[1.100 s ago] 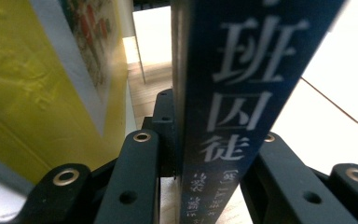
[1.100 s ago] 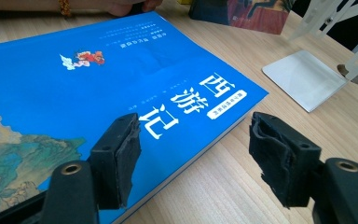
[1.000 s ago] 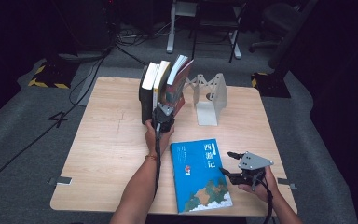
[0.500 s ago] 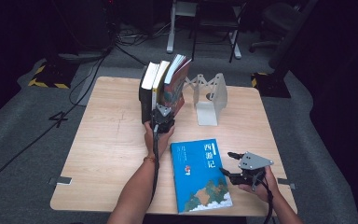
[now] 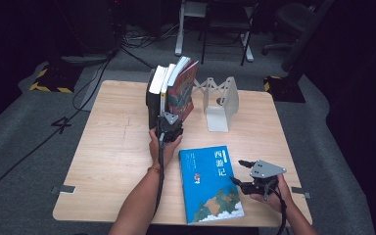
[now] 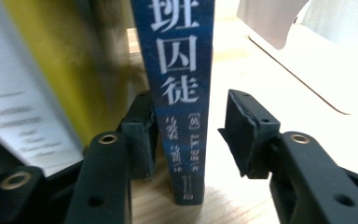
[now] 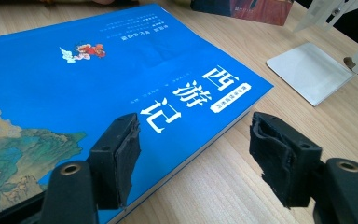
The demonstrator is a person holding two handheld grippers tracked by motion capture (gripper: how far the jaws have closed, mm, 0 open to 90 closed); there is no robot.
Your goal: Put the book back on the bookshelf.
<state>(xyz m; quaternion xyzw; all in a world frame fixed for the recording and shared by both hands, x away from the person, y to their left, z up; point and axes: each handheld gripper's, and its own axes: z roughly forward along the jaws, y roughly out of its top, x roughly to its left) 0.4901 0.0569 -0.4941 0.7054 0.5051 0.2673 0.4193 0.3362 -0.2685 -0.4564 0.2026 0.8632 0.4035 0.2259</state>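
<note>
Dark-blue-spined book [image 6: 179,93] stands shelved; my left claw [image 5: 168,128] has just been opening, pads off it. Right claw [image 7: 200,154], wide, must next grip the blue paperback [image 5: 209,183] on the counter [image 5: 112,147].

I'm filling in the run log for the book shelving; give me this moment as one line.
left hand-held gripper: just opening around upright dark-blue book | right hand-held gripper: open over flat blue book edge | bookend: unused

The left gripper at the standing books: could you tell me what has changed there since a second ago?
The left gripper has just been opening its jaws, letting go of the dark blue book, which stands between them. The right gripper, blue book and white bookend stayed put.
</note>
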